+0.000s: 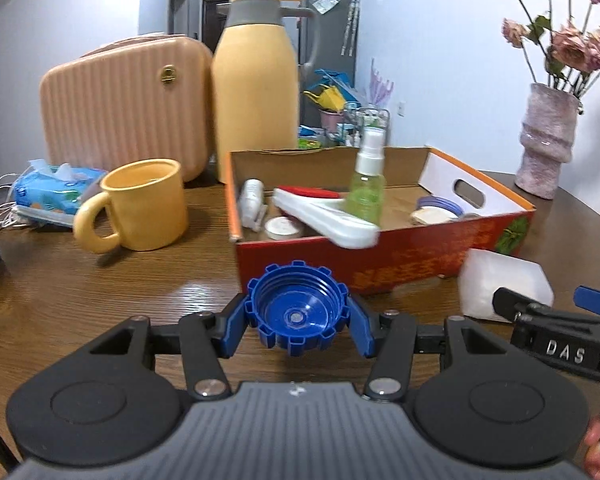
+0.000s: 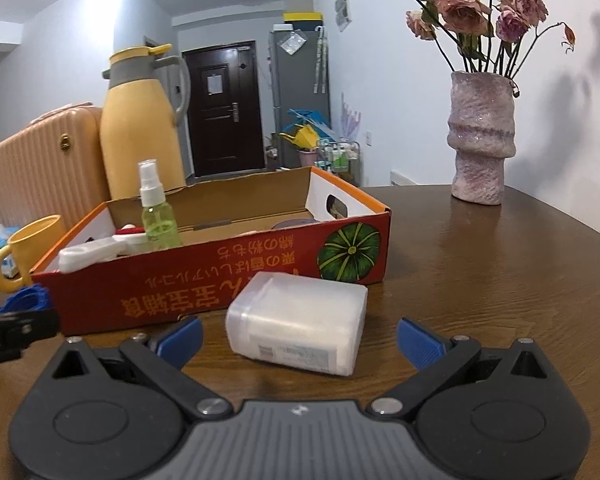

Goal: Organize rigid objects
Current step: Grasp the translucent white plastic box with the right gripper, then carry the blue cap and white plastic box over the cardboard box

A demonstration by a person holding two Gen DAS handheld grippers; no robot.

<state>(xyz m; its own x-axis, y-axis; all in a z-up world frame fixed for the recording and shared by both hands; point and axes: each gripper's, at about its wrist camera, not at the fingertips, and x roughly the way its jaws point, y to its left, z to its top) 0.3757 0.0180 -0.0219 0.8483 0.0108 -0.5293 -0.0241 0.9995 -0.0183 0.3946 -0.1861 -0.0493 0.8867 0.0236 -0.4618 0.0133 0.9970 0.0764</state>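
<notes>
The blue cap (image 1: pixel 297 312) sits pinched between the left gripper (image 1: pixel 298 322) fingers, lifted off the worktop (image 1: pixel 100 292) just short of the red box (image 1: pixel 400 256). The right gripper (image 2: pixel 300 334) fingers stand spread around the white container (image 2: pixel 300 322), ungrasped. Beyond, the box already holds a spray bottle (image 1: pixel 367 184) and other small items, so sorting looks partly done.

I see a blue ribbed bottle cap (image 1: pixel 296 316) between blue pads (image 1: pixel 234 330) on my black left gripper (image 1: pixel 296 326). My right gripper (image 2: pixel 298 338) matches: black frame, blue pads. The cardboard box (image 2: pixel 220 280) is red outside with orange lettering, an orange rim and a green striped pumpkin print. Inside stands a pale green spray bottle (image 1: pixel 366 192) with a white top. I note a translucent white container (image 2: pixel 300 324), yellow mug (image 1: pixel 140 204), yellow-and-grey thermos (image 1: pixel 256 80), ribbed pink case (image 1: pixel 124 104), mottled pink vase (image 2: pixel 480 136) and brown wood-grain table (image 1: pixel 100 292).
</notes>
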